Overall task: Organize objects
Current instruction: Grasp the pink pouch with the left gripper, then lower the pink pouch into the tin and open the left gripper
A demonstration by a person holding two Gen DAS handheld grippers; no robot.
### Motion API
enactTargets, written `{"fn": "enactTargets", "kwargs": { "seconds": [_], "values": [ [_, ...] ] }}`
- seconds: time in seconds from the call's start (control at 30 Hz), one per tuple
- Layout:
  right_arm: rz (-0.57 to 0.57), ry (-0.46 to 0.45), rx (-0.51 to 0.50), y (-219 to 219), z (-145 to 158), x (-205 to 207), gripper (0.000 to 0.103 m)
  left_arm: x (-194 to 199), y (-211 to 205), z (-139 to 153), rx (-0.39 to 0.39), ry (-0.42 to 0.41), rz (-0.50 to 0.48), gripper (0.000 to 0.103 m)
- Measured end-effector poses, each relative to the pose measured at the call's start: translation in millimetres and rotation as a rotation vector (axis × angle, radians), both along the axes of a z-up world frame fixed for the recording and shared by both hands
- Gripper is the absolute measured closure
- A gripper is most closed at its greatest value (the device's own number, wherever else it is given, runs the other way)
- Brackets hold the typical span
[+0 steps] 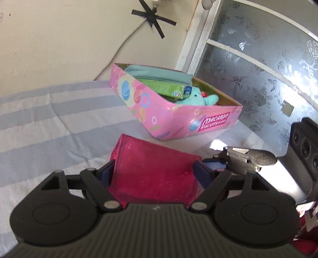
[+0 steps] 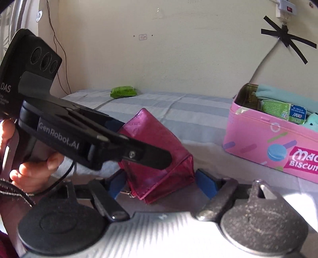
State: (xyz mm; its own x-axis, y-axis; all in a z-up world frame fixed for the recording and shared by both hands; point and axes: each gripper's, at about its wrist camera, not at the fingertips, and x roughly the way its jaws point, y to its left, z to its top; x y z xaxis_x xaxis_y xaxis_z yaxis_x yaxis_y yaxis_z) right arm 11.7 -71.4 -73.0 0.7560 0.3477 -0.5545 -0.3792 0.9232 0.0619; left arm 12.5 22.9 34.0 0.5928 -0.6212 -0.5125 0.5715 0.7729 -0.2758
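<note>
A magenta wallet (image 1: 153,170) fills the space between the blue pads of my left gripper (image 1: 154,172), which is shut on it above the striped bed sheet (image 1: 39,127). In the right wrist view the same wallet (image 2: 159,150) sits between the left gripper's black fingers (image 2: 147,154) and reaches down between the blue pads of my right gripper (image 2: 165,184), which stands wide around its lower corner. A pink Macaron biscuit tin (image 1: 178,121) lies beyond, holding a teal cloth (image 1: 159,72), a green box (image 1: 167,87) and a teal plush (image 1: 196,98). The tin also shows in the right wrist view (image 2: 268,142).
A green packet (image 2: 124,91) lies on the sheet by the far wall. A frosted patterned window (image 1: 258,79) stands to the right of the tin. A cable taped with black strips (image 1: 153,17) runs down the wall.
</note>
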Motion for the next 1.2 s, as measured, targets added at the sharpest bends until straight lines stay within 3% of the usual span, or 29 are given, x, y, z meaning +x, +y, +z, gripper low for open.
{"fn": "enactTargets", "kwargs": {
  "seconds": [0.17,0.33,0.57,0.77,0.87,0.97,1.1,1.2],
  "values": [
    [-0.047,-0.151,0.006,-21,31,-7,0.025,7,-22,47,-0.037,-0.118,-0.013,0.023],
    [-0.117,-0.244,-0.038,-50,56,14,0.025,34,-65,68,-0.026,-0.201,-0.02,0.021],
    [-0.2,-0.274,-0.105,-95,61,44,0.024,76,-109,69,-0.063,-0.201,-0.003,0.019],
    [-0.304,-0.264,-0.153,-118,43,70,0.02,102,-136,47,0.034,-0.098,0.022,0.017],
    [-0.345,-0.263,-0.071,-131,42,65,0.014,102,-132,38,0.066,-0.073,0.049,0.017],
    [-0.376,-0.253,-0.013,-139,42,54,0.014,98,-120,39,0.041,-0.06,0.077,0.017],
    [-0.419,-0.221,0.094,-149,41,41,0.014,85,-107,46,0.019,-0.078,0.117,0.017],
    [-0.453,-0.202,0.175,-154,41,31,0.014,71,-100,50,0.047,-0.103,0.158,0.017]
  ]
}}
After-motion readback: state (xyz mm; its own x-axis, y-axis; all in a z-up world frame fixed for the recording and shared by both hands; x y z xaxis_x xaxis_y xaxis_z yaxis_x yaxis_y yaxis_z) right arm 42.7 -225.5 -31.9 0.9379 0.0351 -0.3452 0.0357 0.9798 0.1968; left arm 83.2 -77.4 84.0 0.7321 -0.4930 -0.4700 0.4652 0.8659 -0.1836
